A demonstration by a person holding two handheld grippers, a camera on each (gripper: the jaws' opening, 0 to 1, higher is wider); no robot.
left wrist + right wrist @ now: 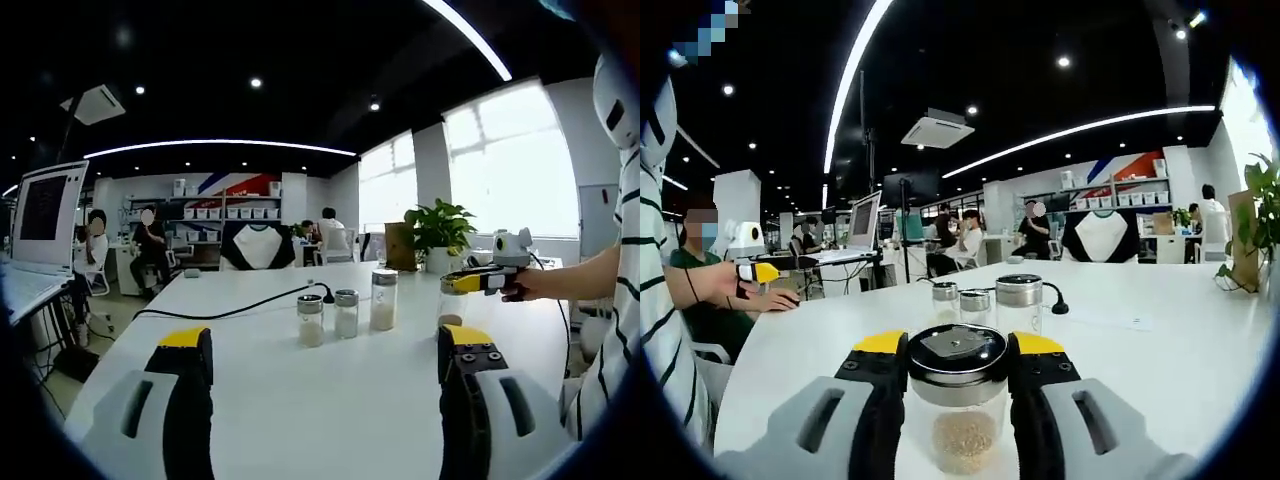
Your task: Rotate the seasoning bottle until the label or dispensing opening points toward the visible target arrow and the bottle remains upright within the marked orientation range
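A glass seasoning bottle (958, 425) with a black lid and pale seeds inside stands upright on the white table (1160, 350). My right gripper (958, 345) is shut on it, one yellow-tipped jaw on each side just below the lid. In the left gripper view that right gripper (465, 284) comes in from the right in a person's hand, with the glass bottle (450, 320) partly hidden under it. My left gripper (325, 350) is open wide over bare table with nothing between its jaws. It also appears at the far left (760, 272), held low in a hand.
Three more lidded glass bottles (311, 320) (346, 313) (383, 299) stand in a loose row mid-table, beyond the held one (1020, 300). A black cable (230, 310) runs across the table behind them. A laptop (45, 215) and a potted plant (440, 235) stand at opposite far ends.
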